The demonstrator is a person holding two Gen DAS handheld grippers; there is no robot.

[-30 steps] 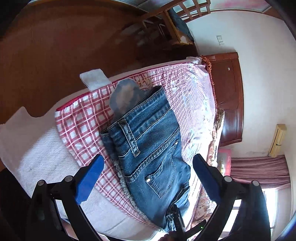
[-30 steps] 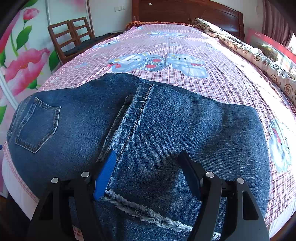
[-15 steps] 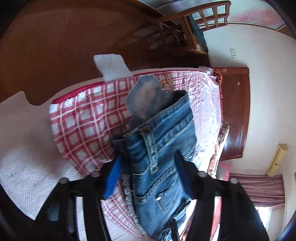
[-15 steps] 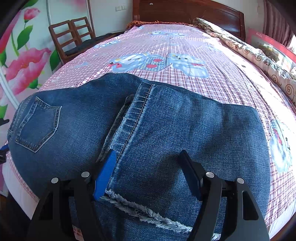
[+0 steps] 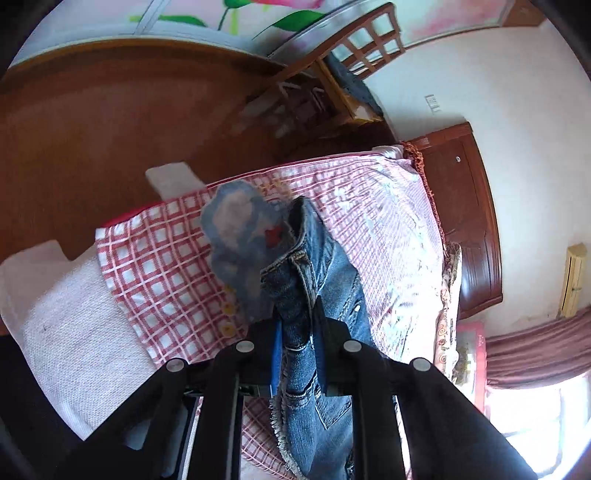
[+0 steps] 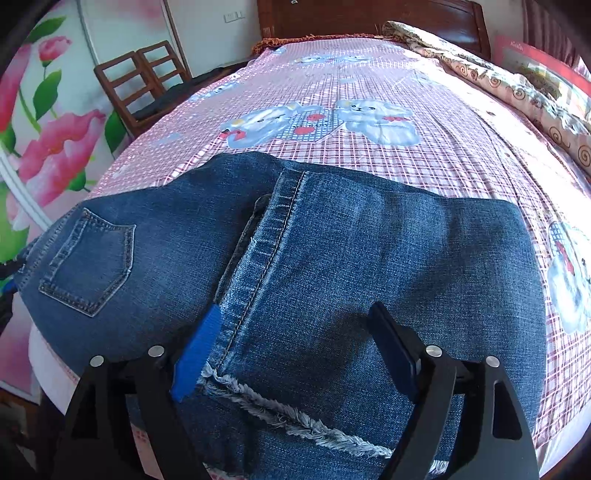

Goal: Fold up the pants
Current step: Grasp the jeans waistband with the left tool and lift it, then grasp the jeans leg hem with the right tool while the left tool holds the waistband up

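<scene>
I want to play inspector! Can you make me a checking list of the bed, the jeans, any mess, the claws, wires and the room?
Surface: bed with pink checked sheet.
Job's things: jeans lying folded near the bed's edge, waistband end bunched and lifted.
Clutter: patterned quilt along the far side.
Grippers: left claw closing on the waistband; right claw opening, apart over the frayed hem.
Cables: nothing seen.
Surroundings: chairs, flower wall, wooden headboard.
</scene>
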